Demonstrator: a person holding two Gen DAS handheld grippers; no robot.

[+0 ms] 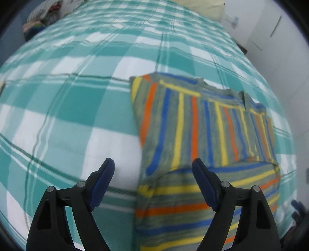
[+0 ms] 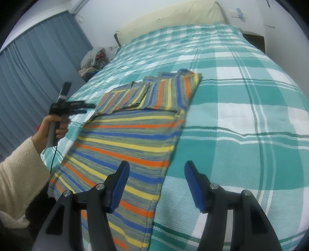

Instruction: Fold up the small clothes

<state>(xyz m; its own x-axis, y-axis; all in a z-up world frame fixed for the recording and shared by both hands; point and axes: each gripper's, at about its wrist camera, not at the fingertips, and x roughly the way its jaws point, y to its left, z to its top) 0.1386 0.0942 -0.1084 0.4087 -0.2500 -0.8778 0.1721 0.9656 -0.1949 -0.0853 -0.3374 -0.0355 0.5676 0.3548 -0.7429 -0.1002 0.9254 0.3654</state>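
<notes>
A striped T-shirt (image 2: 133, 135), grey-green with blue, yellow and orange stripes, lies flat on the bed with both sleeves folded in over its upper part. It also shows in the left wrist view (image 1: 202, 139). My left gripper (image 1: 153, 164) is open and empty, hovering over the shirt's left edge; from the right wrist view it (image 2: 87, 108) is seen beside the folded sleeve. My right gripper (image 2: 156, 168) is open and empty, above the shirt's lower right edge.
The bed (image 2: 241, 108) has a teal and white checked cover. A cream pillow (image 2: 173, 17) lies at the head. A pile of clothes (image 2: 92, 61) sits beside the bed near a blue curtain (image 2: 34, 77). White walls are on the right.
</notes>
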